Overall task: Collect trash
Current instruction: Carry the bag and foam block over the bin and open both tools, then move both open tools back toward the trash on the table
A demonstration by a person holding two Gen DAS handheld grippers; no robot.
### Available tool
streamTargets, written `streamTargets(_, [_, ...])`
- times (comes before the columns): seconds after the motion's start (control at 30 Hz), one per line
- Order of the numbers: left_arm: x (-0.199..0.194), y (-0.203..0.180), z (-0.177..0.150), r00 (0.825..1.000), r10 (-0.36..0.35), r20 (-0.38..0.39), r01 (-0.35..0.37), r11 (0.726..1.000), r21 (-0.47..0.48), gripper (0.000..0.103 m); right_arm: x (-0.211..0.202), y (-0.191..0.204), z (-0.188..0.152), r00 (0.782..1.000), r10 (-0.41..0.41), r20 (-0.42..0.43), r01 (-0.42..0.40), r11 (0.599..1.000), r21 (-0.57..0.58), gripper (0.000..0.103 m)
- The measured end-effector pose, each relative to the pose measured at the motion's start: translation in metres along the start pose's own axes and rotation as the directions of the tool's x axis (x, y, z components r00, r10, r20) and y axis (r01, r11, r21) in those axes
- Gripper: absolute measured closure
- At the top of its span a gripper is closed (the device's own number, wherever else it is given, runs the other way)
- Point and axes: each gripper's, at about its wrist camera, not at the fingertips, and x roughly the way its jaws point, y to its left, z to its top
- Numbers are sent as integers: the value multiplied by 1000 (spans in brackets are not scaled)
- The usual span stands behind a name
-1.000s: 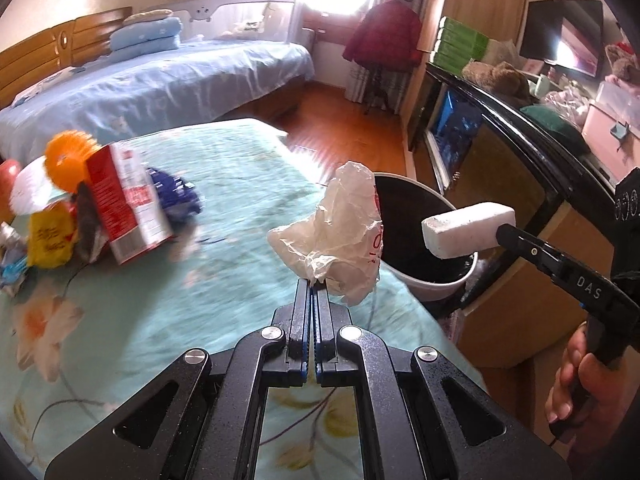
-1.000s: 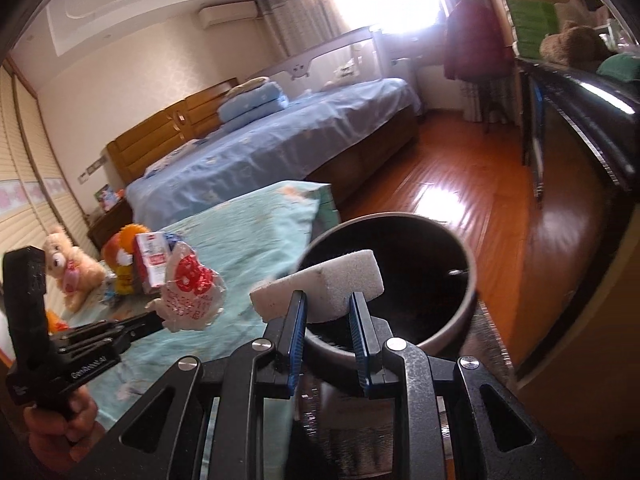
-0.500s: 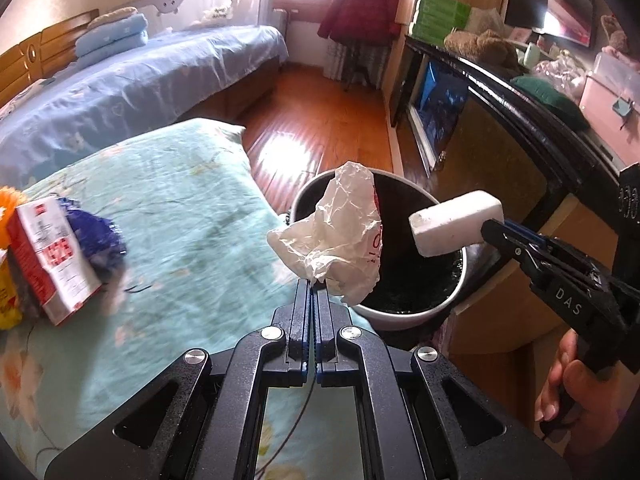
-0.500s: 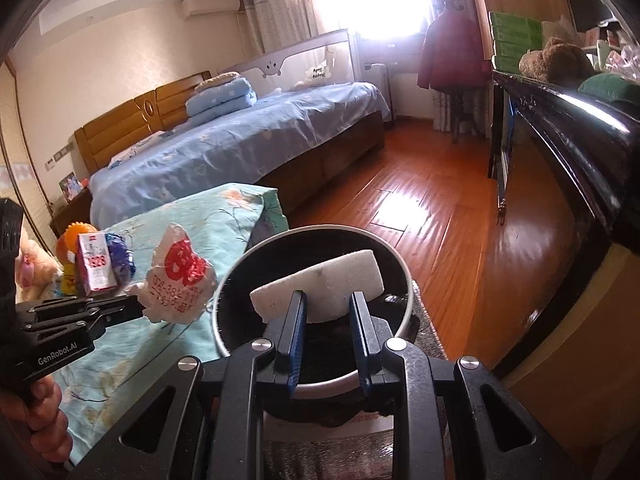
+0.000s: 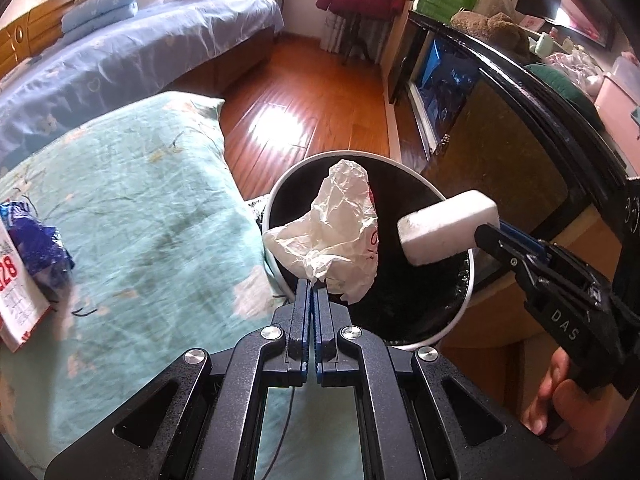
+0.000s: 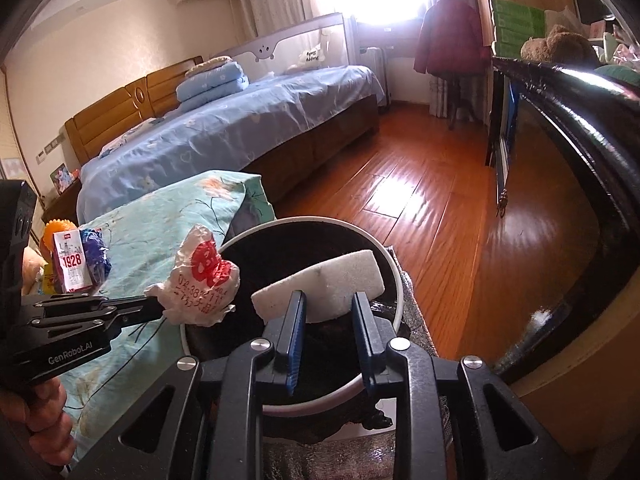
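The left gripper [image 5: 313, 286], jaws pressed together, is pinching a crumpled white plastic bag [image 5: 334, 236] over the black-lined trash bin [image 5: 467, 292] ahead of it. The right gripper [image 6: 326, 308], jaws just opening, is still cradling a white foam block [image 6: 320, 280] between its fingers above the same bin.

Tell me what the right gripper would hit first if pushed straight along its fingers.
Likely the black-lined trash bin: the right gripper, with the white foam block between its fingers, points down into its mouth; depth is uncertain.

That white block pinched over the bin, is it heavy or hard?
The white block looks like foam: matte, pitted surface, so probably light. The right tool holds it by one edge without sagging, so likely fairly stiff. It would probably drop straight into the bin rather than roll.
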Motion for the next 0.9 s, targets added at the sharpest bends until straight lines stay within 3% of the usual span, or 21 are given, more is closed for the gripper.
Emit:
streamTargets(0.03, [2, 1, 1, 1000, -2, -7, 2, 1000, -8, 96, 3, -1, 0, 1000, -3, -11, 3, 1000, 2, 73])
streamTargets(0.1, [3, 4, 1, 1000, -2, -15, 1, 1000, -27, 74, 6, -4, 0, 999, 17, -28, -16, 1000, 21, 58])
streamTargets(0.13, [2, 6, 1, 1000, -2, -9, 1, 999, -35, 58, 6, -4, -1, 999, 23, -29, -22, 999, 27, 55])
streamTargets(0.17, [0, 9, 0, 1000, -3, 1, 3, 999, -44, 52, 6, -4, -1, 999, 24, -30, -24, 999, 32, 54])
streamTargets(0.43, [-28, 34, -30, 998, 27, 55, -21, 995, -102, 51, -10, 6, -8, 998, 67, -1, -66, 996, 56, 28])
streamTargets(0.63, [-54, 67, -65, 991, 104, 79, -86, 976, -199, 50, -24, 37, -10, 988, 153, 7, -153, 986, 61, 19])
streamTargets(0.77, [-72, 101, -83, 987, 140, 79, -112, 952, -285, 49, -28, 64, -10, 976, 216, 4, -216, 975, 51, 19])
streamTargets(0.9, [-95, 135, -103, 969, 234, 83, -192, 918, -346, 45, -27, 91, -11, 956, 293, -13, -292, 955, 48, 19])
